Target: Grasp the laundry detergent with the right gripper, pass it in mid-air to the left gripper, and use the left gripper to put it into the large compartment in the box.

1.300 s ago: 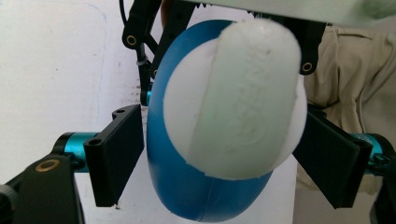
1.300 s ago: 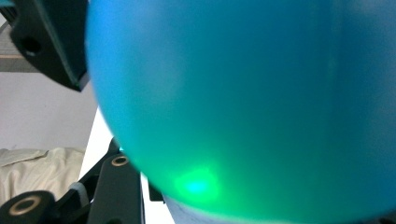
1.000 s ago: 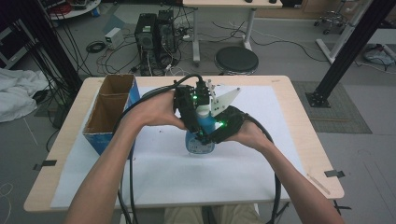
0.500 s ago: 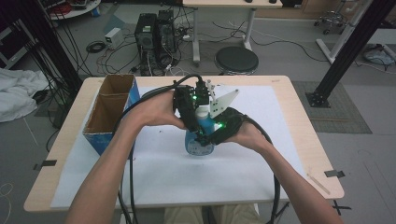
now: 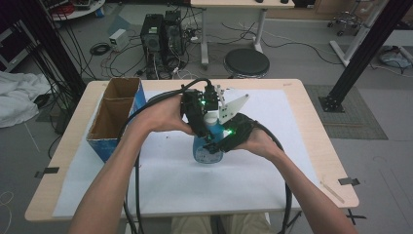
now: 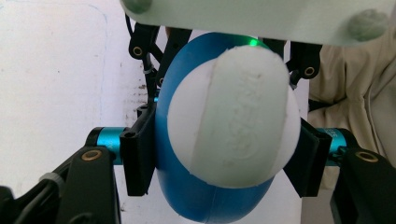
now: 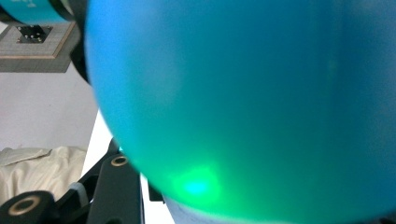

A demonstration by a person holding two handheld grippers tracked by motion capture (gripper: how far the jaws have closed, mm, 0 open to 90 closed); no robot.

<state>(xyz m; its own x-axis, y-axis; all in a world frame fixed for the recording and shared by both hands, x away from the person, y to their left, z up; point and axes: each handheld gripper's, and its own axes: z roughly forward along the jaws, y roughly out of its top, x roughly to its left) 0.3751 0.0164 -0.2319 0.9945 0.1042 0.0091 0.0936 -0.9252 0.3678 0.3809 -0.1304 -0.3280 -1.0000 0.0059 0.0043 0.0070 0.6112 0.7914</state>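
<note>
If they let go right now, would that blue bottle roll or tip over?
The blue bottle looks rounded with smooth sides, so on its side it would probably roll. Standing, it seems squat, so tipping looks less likely. Its white cap looks rigid.

Even, soft overhead light fills the high view; the white sheet on the surface [image 5: 272,161] reads bright, with faint shadows under the forearms, while the floor behind is dimmer. The picture is slightly soft. In the left gripper view the white cap [image 6: 233,116] is sharp but pale. The right gripper view is blurred, with a green glow on the blue bottle [image 7: 243,102].
</note>
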